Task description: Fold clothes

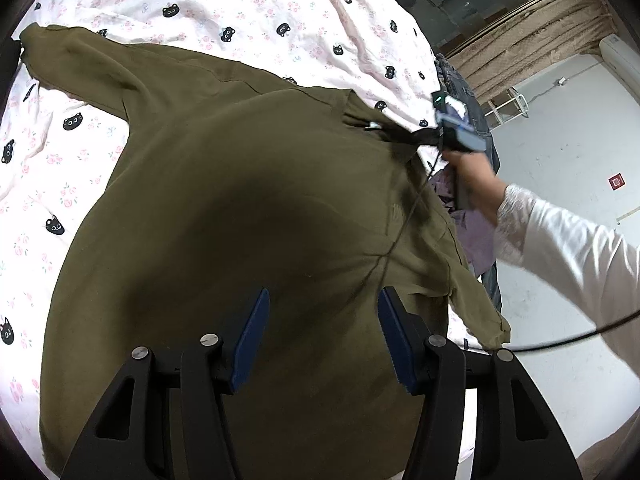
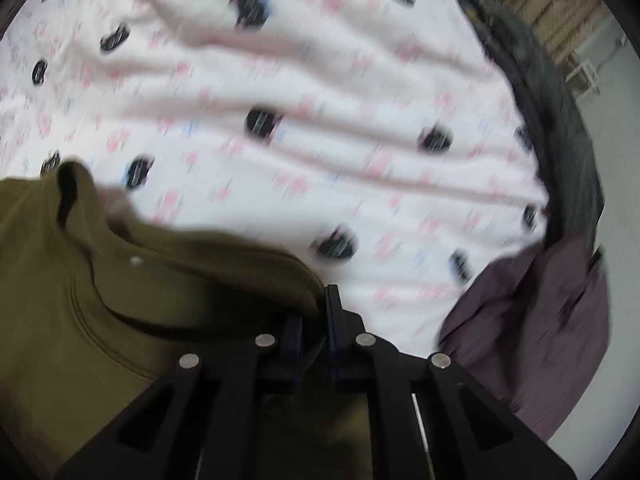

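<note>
An olive green long-sleeved shirt (image 1: 240, 200) lies spread on the bed, one sleeve stretched toward the far left. My left gripper (image 1: 324, 300) hovers over the shirt's body with its blue pads wide apart and nothing between them. At the shirt's neck end, my right gripper (image 1: 400, 136) pinches the cloth, held by a hand in a white sleeve (image 1: 560, 248). The right wrist view is blurred; there the right gripper (image 2: 318, 308) is shut on the olive shirt (image 2: 100, 340) at the shoulder edge beside the collar (image 2: 120, 312).
A white bed sheet (image 1: 240, 8) with black cat faces and pink flowers covers the bed. A purple garment (image 2: 540, 320) and dark jeans (image 1: 460, 80) lie along the bed's right edge. Beyond that edge is grey floor (image 1: 560, 152). A black cable (image 1: 580, 332) hangs near the sleeve.
</note>
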The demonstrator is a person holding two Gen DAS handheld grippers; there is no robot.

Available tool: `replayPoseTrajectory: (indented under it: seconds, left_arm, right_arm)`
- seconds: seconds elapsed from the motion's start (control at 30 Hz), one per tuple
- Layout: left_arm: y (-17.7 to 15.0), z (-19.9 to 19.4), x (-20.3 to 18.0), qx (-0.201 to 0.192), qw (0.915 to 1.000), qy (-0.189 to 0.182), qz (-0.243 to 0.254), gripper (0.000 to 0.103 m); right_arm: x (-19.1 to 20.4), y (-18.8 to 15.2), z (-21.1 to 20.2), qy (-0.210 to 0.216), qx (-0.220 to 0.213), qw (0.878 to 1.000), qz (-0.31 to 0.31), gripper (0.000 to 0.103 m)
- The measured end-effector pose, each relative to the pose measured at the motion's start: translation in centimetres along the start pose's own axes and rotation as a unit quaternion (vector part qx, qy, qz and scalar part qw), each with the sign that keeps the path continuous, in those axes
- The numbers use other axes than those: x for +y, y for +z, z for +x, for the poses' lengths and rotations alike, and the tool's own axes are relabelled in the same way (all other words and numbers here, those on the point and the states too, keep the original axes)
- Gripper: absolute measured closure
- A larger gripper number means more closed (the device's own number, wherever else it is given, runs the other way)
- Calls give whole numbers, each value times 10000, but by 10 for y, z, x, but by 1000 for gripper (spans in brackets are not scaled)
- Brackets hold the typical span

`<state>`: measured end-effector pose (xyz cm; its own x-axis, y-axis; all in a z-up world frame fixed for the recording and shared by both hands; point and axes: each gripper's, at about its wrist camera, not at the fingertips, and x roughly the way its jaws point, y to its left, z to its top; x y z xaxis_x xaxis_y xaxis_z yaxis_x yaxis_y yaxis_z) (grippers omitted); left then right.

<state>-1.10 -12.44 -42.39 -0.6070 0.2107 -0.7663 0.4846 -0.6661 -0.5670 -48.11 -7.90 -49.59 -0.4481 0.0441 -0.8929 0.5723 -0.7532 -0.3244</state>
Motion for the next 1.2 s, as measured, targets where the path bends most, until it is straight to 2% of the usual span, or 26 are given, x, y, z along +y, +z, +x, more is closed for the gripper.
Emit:
replayPoseTrajectory:
  seconds: [0.17,0.23,0.33,0.37,0.4,0.47,0.53,0.6,0.63,0.67,0.7,0.77,0.87,0.9,1.0,1.03,1.07,1.1,1.13,1.17,1.2]
  left_arm:
    - [0,4,4,46,10000,17,19,52]
    - [-1,5,5,70,10000,34,38,52]
    - [-3,10,7,137,9999,88,56,52]
    - [-3,11,8,151,9998,98,64,52]
    - [-4,13,8,168,9998,117,78,52]
    - [-5,16,8,185,9997,127,81,52]
    - [-7,19,8,201,9997,126,67,52]
    - [-7,21,7,222,9997,110,46,52]
    - [-7,22,6,235,9997,95,44,52]
    - [-7,23,4,247,9997,77,53,52]
    - [-7,23,2,257,9996,57,81,52]
    - [-7,24,-2,259,9996,19,146,52]
    - [-6,23,-4,236,9996,-45,146,52]
    - [-6,22,-2,232,9996,-65,121,52]
    - [-6,19,4,212,9997,-78,76,52]
    - [-6,18,7,203,9997,-74,61,52]
    - [-6,16,10,195,9998,-70,31,52]
    - [-6,14,14,187,9998,-72,-8,52]
    - [-7,13,17,182,9998,-73,-42,52]
    - [-7,12,19,183,9998,-72,-67,52]
    - [-8,10,22,186,9998,-71,-91,52]
  right_arm:
    - [-16,47,7,-103,-3,9999,-137,94]
    - [-19,56,22,-49,161,9999,-24,94]
    - [-26,53,52,253,681,9960,521,74]
    - [-31,51,57,313,752,9940,727,60]
    - [-41,47,60,327,750,9919,973,47]
    - [-66,38,56,488,562,9869,1429,29]
    - [-81,32,49,688,371,9855,1507,25]
    - [-86,28,35,795,80,9880,1324,23]
    - [-90,27,29,1006,-19,9859,1334,22]
    - [-95,27,28,1316,2,9802,1478,20]
    - [-104,27,33,1720,174,9684,1799,20]
    - [-121,27,44,2477,581,9342,2502,20]
    - [-121,27,42,2957,776,9025,3032,20]
    - [-121,23,45,3007,971,8871,3365,20]
    - [-114,17,64,2230,1866,8983,3295,20]
    - [-103,23,61,1542,1906,9322,2663,20]
    - [-96,24,57,1209,1864,9471,2317,19]
    - [-91,27,54,1019,1834,9543,2126,19]
    - [-89,28,51,1072,1808,9526,2199,19]
    - [-91,27,48,1636,1717,9355,2620,18]
    - [-92,24,49,2369,1652,9079,3038,16]
